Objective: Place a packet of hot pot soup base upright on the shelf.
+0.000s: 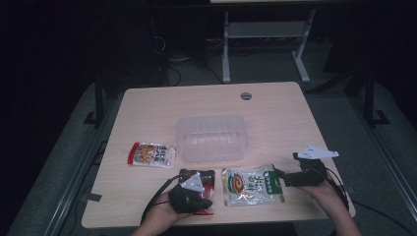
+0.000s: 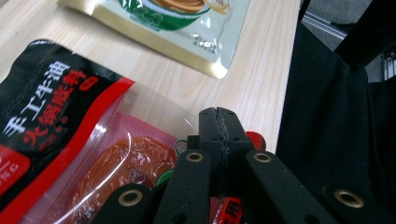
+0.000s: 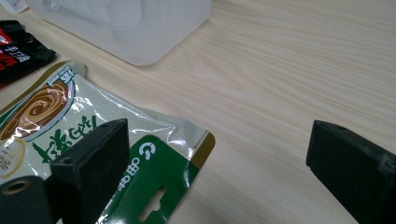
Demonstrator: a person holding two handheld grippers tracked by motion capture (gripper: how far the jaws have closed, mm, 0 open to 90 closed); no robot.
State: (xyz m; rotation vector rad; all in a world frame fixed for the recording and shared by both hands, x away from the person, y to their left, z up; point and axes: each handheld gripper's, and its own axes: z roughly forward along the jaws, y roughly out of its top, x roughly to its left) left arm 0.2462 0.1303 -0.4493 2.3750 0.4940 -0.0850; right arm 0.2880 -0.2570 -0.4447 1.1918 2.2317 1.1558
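Right now your left gripper (image 2: 218, 122) is clamped on the near edge of the red-black pouch (image 1: 200, 183), near-left on the bench (image 1: 147, 105), long axis near-to-far; nothing's in the clear tub (image 1: 212, 138) yet. R gripper (image 3: 217, 158) gapes wide over the green pouch (image 1: 252, 184)

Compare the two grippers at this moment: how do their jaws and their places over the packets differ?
The left gripper has its jaws pressed together, while the right gripper has its jaws spread wide. The left gripper sits over the red and black packet, apparently pinching its clear edge; the right gripper sits at the green and white packet's corner, one jaw over it and nothing gripped. Both are hand-held, low over the wooden table, near the clear plastic tub.
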